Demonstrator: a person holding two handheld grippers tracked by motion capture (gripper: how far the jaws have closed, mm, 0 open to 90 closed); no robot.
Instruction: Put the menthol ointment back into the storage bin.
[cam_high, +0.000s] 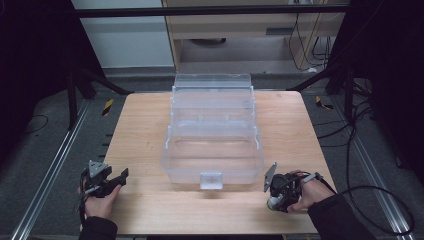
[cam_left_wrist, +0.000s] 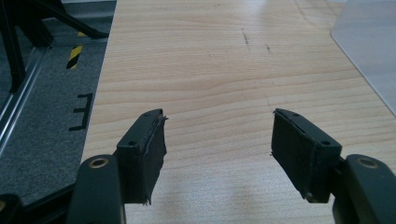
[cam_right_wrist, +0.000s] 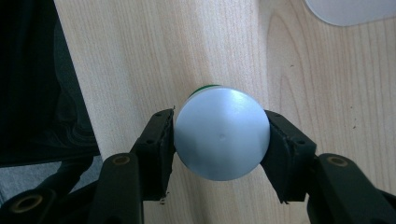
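While left gripper (cam_left_wrist: 218, 140) gapes, table edge (cam_left_wrist: 95, 112) near

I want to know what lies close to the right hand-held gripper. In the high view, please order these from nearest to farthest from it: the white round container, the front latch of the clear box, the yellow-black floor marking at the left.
1. White round container: held between the jaws of the right hand-held gripper.
2. Front latch of the clear box: to its left, mid table.
3. Yellow-black floor marking: far left, beyond the table.
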